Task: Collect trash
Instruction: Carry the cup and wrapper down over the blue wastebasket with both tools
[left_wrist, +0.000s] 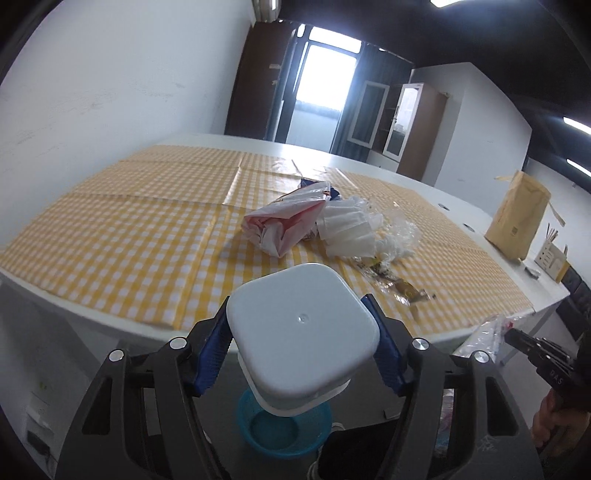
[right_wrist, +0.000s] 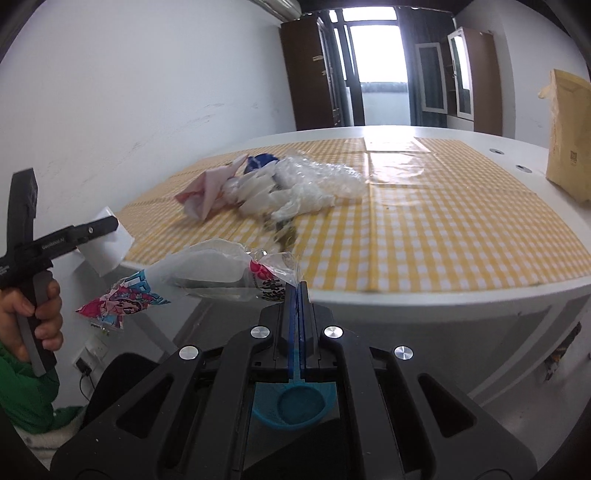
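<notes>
My left gripper (left_wrist: 298, 314) is shut on a white square tub (left_wrist: 303, 332), its blue pads pressing both sides, just off the table's near edge. In the right wrist view the tub (right_wrist: 107, 247) shows at the left. My right gripper (right_wrist: 297, 290) is shut on a clear plastic wrapper with pink and blue print (right_wrist: 207, 273), which hangs off the table's corner. A blue basket (left_wrist: 284, 428) stands on the floor below both grippers. On the yellow checked cloth lies a trash pile: a pink and white bag (left_wrist: 284, 221), crumpled white paper (left_wrist: 347, 232) and clear plastic (left_wrist: 399, 232).
A small brown wrapper (left_wrist: 399, 288) lies near the table's front edge (left_wrist: 110, 314). A tan paper bag (left_wrist: 517, 218) stands at the far right of the table. A hand in a green sleeve (right_wrist: 33, 317) grips the left handle. White wall lies to the left.
</notes>
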